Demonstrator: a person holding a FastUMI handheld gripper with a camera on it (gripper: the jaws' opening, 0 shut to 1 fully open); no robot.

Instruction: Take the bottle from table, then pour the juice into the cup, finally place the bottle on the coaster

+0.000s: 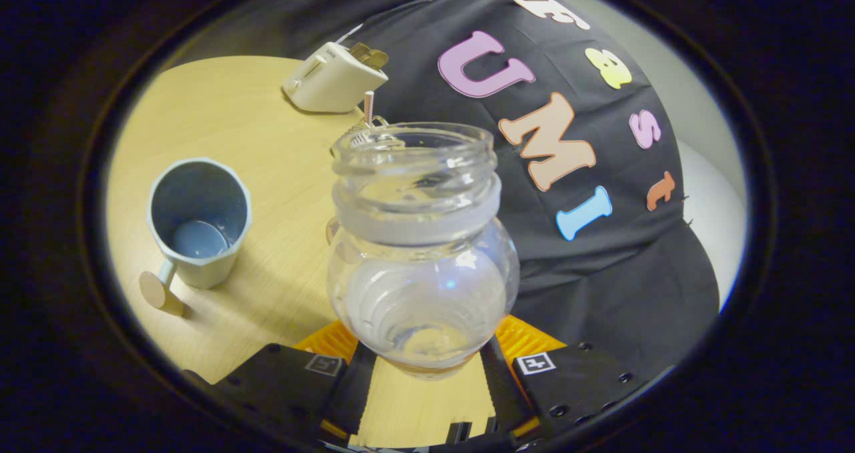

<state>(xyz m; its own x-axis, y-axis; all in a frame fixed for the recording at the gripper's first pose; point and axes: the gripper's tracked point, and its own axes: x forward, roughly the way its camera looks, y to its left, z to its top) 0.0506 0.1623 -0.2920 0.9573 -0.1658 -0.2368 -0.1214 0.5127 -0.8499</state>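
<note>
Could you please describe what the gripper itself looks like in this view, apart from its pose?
The gripper has two blocky black bodies, each bearing a small square black-and-white marker and round screw heads. Its fingers are narrow toothed strips, with ribbed orange pieces behind them.

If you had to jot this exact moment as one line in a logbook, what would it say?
gripper: shut on bottle | bottle: clear, uncapped, tilted | cup: on table, apart from bottle | toaster: beyond
</note>
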